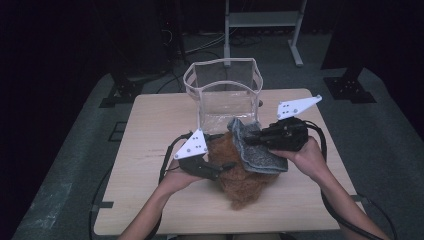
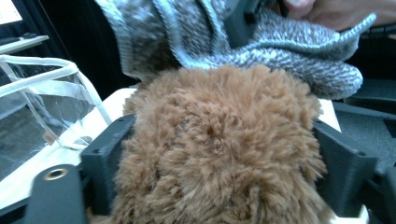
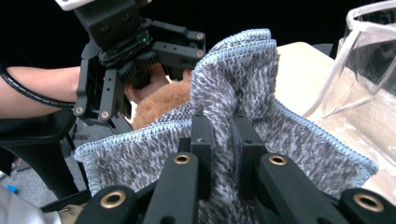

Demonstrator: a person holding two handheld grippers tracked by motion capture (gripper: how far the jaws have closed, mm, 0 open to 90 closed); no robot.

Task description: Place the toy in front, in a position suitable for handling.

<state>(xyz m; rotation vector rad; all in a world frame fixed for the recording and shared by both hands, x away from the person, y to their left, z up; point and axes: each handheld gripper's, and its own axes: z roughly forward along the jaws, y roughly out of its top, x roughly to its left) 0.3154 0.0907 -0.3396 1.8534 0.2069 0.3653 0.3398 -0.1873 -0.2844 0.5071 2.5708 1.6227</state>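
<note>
Fluff from one brown furry cloth point(image 2: 219, 149) sits between the wide-apart jaws of the left gripper point(image 2: 219, 154), one grey knit cloth point(image 3: 233, 93) is pinched tight in the right gripper point(image 3: 220, 135) just past it, and one clear bag point(image 1: 223, 92) stands farther back on the table point(image 1: 150, 115).

Along my right gripper point(image 3: 223, 140) I see both black jaws pinched close on a raised fold of grey knitted cloth point(image 3: 233, 93), its pale blue stitched edge running along the top and sides; beyond the cloth, a patch of brown fur point(image 3: 161, 102); upper left, the left gripper point(image 3: 135, 51) on a bare forearm; at right, a clear bag point(image 3: 369, 60) standing on the light wooden table point(image 3: 299, 70).
</note>
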